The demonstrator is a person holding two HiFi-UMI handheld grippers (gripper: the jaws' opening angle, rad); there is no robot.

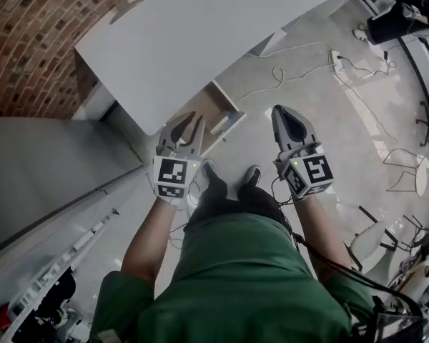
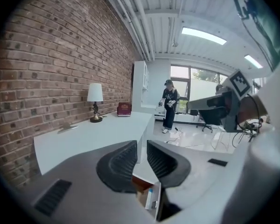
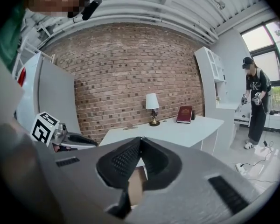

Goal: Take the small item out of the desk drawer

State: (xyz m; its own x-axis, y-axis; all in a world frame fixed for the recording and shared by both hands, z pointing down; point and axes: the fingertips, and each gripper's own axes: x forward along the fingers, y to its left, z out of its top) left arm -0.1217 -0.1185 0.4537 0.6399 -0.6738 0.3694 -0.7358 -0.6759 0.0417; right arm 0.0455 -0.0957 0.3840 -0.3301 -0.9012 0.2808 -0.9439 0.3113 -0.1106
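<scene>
Head view: the drawer [image 1: 213, 104] stands open under the white worktop [image 1: 200, 34]. The left gripper [image 1: 186, 127] hovers over the drawer and the right gripper [image 1: 279, 114] is beside it.

Left gripper view: the fingers [image 2: 121, 160] are a narrow gap apart and empty. The small item [image 2: 150, 198] lies inside the drawer against its front panel. Its long axis seems to run along that panel, with the blue end farther from the gripper.

Right gripper view: the fingers [image 3: 123, 160] are closed together on nothing.

The reach is under way. Next, the left gripper likely needs to widen, descend and straddle the item crosswise.

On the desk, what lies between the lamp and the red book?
Nothing: bare white desk top between lamp and red book, shown in the right gripper view.
</scene>
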